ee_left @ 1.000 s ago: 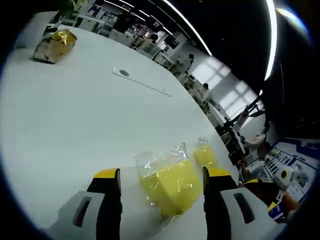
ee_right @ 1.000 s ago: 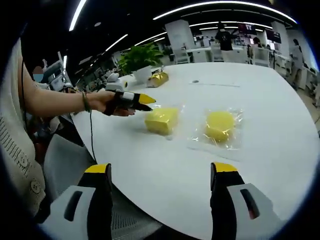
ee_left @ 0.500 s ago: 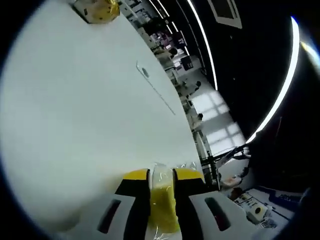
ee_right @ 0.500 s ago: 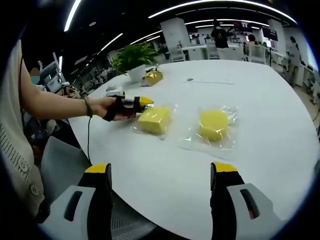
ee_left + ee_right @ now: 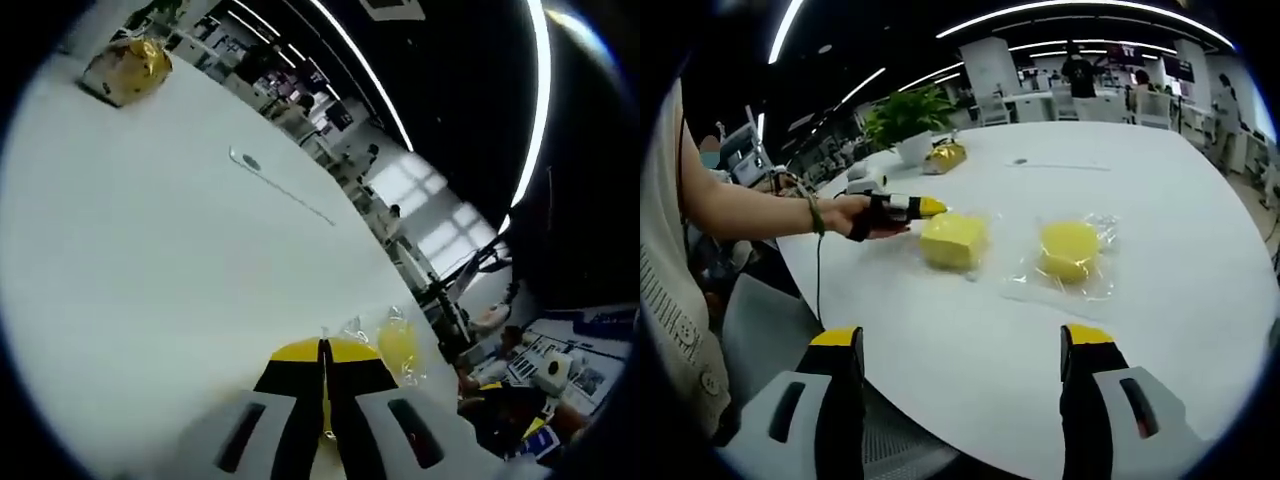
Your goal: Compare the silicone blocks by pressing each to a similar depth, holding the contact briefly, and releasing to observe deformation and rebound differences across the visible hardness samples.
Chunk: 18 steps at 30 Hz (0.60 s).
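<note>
Two yellow silicone blocks lie in clear bags on the white table (image 5: 1160, 190). In the right gripper view the square block (image 5: 953, 240) is on the left and the round block (image 5: 1068, 250) on the right. A hand holds my left gripper (image 5: 932, 207) with its yellow tips at the square block's left edge. In the left gripper view my left gripper (image 5: 323, 350) is shut, its jaws meeting with no gap and hiding the square block. The round block (image 5: 398, 345) lies just past them to the right. My right gripper (image 5: 962, 345) hangs open at the table's near edge, well short of both blocks.
A gold foil packet (image 5: 943, 155) (image 5: 125, 70) and a potted plant (image 5: 910, 115) stand at the table's far side. A grey chair (image 5: 760, 330) sits beside the near edge, and a small round plate (image 5: 243, 160) is set in the table. People and desks fill the background.
My left gripper's jaws, narrowly apart around the square block half a second ago, have come fully together at its edge. The right gripper has stayed open and still.
</note>
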Tool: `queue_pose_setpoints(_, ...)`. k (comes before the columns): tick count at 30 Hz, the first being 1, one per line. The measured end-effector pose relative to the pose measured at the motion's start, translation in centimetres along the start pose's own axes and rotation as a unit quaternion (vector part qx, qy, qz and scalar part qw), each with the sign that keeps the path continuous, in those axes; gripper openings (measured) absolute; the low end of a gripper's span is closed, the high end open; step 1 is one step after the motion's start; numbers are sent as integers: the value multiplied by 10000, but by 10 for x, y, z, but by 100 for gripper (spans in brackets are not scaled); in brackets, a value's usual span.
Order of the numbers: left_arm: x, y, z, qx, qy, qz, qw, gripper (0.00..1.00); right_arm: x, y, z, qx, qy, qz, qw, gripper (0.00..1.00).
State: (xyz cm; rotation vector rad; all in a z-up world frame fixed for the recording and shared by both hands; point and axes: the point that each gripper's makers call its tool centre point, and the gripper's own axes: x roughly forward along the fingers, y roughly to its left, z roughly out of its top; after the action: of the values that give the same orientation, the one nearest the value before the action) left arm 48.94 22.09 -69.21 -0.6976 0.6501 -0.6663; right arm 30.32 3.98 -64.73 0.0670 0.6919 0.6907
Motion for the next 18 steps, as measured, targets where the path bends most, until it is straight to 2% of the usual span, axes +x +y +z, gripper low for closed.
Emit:
queue_pose_setpoints(3, -3, -12, 6, 124, -60, -108, 9998, 0, -1, 2, 1, -16, -32, -1, 10000, 74)
queue_pose_setpoints(4, -4, -15, 9, 295, -94, -68, 9995, 0, -1, 3, 1, -27, -45, -4, 10000, 74)
queue_pose_setpoints(8, -8, -32, 13, 403, -18, -138, 9991, 0, -2, 7, 1, -76, -77, 13, 9999, 74)
queue_pose_setpoints(18, -19, -95, 11, 303, 83, -878, 9956, 0, -4, 19, 4, -203, -207, 100, 9995, 73)
